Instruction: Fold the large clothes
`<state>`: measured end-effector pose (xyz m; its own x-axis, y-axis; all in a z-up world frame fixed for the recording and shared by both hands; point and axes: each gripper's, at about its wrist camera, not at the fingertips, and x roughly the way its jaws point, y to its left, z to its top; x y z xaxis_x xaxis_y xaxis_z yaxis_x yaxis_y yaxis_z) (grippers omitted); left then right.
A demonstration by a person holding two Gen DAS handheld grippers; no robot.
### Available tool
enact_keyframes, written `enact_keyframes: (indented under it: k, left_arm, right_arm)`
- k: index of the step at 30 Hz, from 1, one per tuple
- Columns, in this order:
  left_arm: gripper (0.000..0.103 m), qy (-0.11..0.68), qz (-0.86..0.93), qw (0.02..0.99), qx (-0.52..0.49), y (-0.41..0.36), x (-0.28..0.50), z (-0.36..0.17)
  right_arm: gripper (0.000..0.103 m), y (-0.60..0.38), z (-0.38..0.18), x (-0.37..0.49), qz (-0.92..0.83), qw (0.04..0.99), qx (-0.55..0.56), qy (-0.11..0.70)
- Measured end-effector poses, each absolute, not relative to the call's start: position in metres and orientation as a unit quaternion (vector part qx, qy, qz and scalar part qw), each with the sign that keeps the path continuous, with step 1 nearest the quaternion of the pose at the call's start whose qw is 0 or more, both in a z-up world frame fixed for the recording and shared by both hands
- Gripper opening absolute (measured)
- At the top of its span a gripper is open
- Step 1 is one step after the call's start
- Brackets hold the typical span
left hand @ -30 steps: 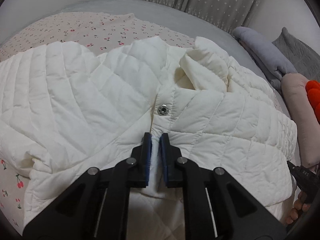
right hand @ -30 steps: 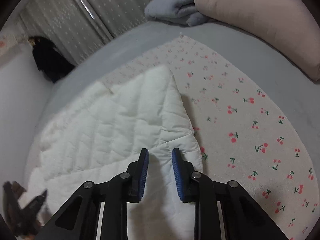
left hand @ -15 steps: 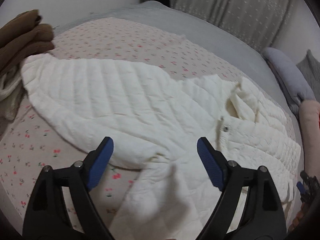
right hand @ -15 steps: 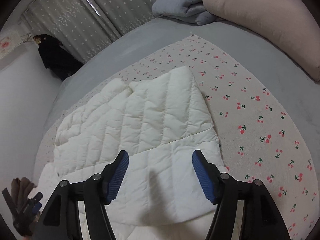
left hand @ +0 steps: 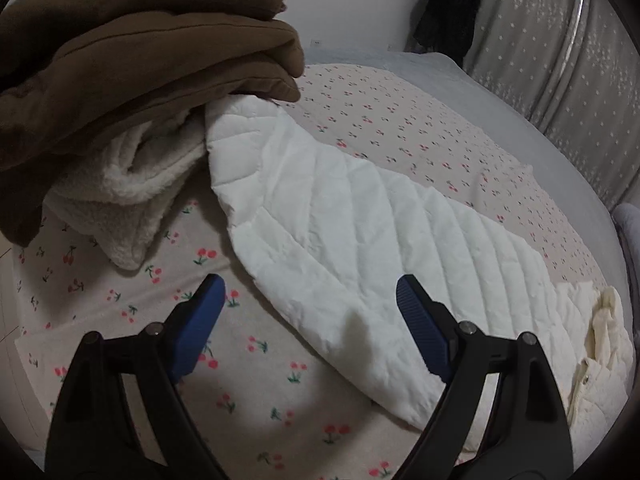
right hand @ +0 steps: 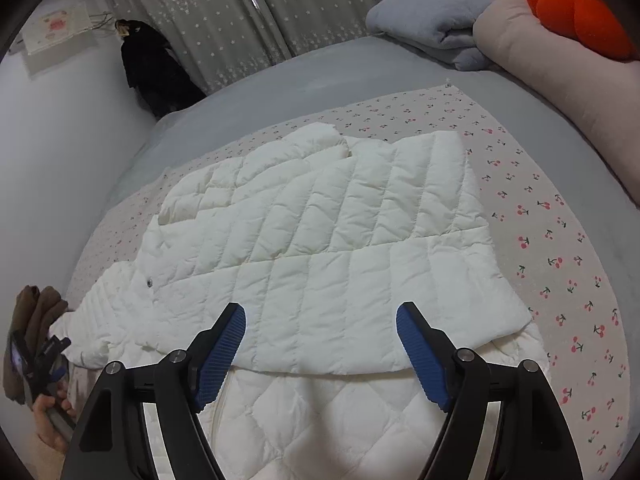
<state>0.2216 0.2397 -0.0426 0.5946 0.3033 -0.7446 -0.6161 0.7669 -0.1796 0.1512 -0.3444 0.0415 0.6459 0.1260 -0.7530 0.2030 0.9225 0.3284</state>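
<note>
Both claws have just sprung wide, nothing between them: the jacket (right hand: 320, 248) lies mid-frame with its hem folded up. Left gripper (left hand: 310, 320) hovers over the sleeve (left hand: 340, 216); right gripper (right hand: 320, 344) above the hem. Next, I'd judge, the sleeve wants pinching and folding in.

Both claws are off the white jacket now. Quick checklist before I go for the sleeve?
1. Left claw open, nothing between its pads: ok.
2. Right claw open, empty: ok.
3. Front panel of the white quilted jacket lies folded flat: ok.
4. Long quilted sleeve lies stretched out on the cherry-print sheet, not yet folded: not ok.
5. Sleeve cuff clear of the brown folded garments: cannot tell.
</note>
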Motion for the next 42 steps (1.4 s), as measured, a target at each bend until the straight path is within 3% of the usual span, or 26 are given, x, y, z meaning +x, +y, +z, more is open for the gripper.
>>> enact_keyframes:
  k: [2, 5, 8, 9, 10, 21, 28, 35, 42]
  left_arm:
    - [0.083, 0.355, 0.250, 0.870, -0.233, 0.252, 0.225, -0.053]
    - [0.067, 0.356, 0.249, 0.864, -0.255, 0.263, 0.229, -0.069]
    - [0.037, 0.338, 0.249, 0.864, -0.279, 0.272, 0.227, -0.077]
    - [0.011, 0.335, 0.243, 0.865, -0.285, 0.273, 0.227, -0.076]
    - [0.005, 0.331, 0.236, 0.866, -0.292, 0.274, 0.226, -0.074]
    - [0.003, 0.164, 0.071, 0.955, -0.237, 0.170, 0.189, 0.061]
    - [0.003, 0.150, -0.084, 0.975, -0.140, 0.026, 0.186, 0.118]
    - [0.004, 0.206, -0.223, 0.950, -0.069, -0.095, 0.187, 0.098]
    - [0.006, 0.370, -0.308, 0.876, 0.041, -0.159, 0.186, -0.006]
  right_arm:
    - [0.080, -0.340, 0.039, 0.154, -0.020, 0.885, 0.194, 0.423]
    - [0.080, -0.334, 0.035, 0.157, -0.021, 0.883, 0.183, 0.432]
    - [0.080, -0.329, 0.033, 0.159, -0.020, 0.882, 0.173, 0.437]
    - [0.080, -0.328, 0.033, 0.159, -0.020, 0.882, 0.171, 0.438]
    - [0.080, -0.328, 0.033, 0.159, -0.020, 0.882, 0.169, 0.438]
    - [0.080, -0.341, 0.034, 0.157, -0.021, 0.875, 0.195, 0.443]
    - [0.080, -0.356, 0.038, 0.152, -0.010, 0.869, 0.228, 0.440]
    - [0.080, -0.393, 0.046, 0.141, -0.023, 0.863, 0.280, 0.421]
    - [0.080, -0.418, 0.045, 0.132, -0.033, 0.853, 0.305, 0.422]
